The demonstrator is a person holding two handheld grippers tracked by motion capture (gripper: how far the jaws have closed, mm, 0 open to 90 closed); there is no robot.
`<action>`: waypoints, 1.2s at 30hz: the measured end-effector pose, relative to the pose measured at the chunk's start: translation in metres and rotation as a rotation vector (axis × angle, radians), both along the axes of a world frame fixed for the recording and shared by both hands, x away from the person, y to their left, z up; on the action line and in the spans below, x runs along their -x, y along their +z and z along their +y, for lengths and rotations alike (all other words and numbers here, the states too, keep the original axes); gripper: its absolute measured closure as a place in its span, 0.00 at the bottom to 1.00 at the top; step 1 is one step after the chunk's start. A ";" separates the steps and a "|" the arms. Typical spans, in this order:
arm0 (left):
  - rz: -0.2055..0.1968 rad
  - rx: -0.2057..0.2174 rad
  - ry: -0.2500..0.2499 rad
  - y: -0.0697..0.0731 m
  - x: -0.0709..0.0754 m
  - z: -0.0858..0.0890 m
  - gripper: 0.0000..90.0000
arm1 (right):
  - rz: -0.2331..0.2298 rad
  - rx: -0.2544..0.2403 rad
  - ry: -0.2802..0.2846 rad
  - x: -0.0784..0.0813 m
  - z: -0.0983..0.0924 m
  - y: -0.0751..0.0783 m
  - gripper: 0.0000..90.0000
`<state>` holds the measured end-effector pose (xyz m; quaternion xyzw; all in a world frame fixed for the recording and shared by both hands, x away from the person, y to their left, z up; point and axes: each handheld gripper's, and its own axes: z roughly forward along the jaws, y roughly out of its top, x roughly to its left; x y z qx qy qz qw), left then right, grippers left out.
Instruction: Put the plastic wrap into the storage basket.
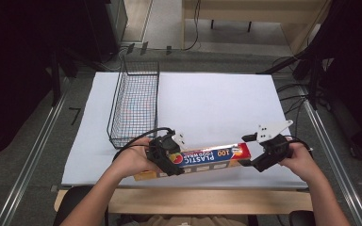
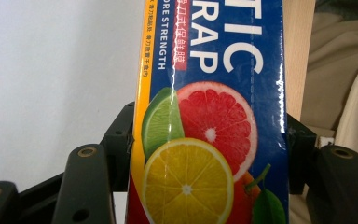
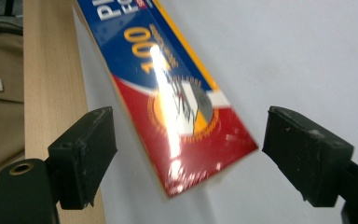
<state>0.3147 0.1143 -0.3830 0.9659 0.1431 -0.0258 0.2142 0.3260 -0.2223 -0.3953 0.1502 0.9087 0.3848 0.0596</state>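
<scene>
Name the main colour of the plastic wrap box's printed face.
Blue; the plastic wrap box shows best in the left gripper view.

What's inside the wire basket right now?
The wire basket looks empty; only the white table sheet shows through its mesh. Its near wall partly hides the bottom corner.

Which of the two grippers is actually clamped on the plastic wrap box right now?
The left gripper: its jaws press both sides of the plastic wrap box at the citrus-picture end. The right gripper stands open, its pads clear of the red end.
</scene>
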 end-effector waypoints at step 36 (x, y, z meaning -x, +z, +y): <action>-0.064 0.084 0.337 0.046 -0.025 0.044 0.44 | 0.047 0.077 -0.271 -0.031 0.008 -0.047 0.20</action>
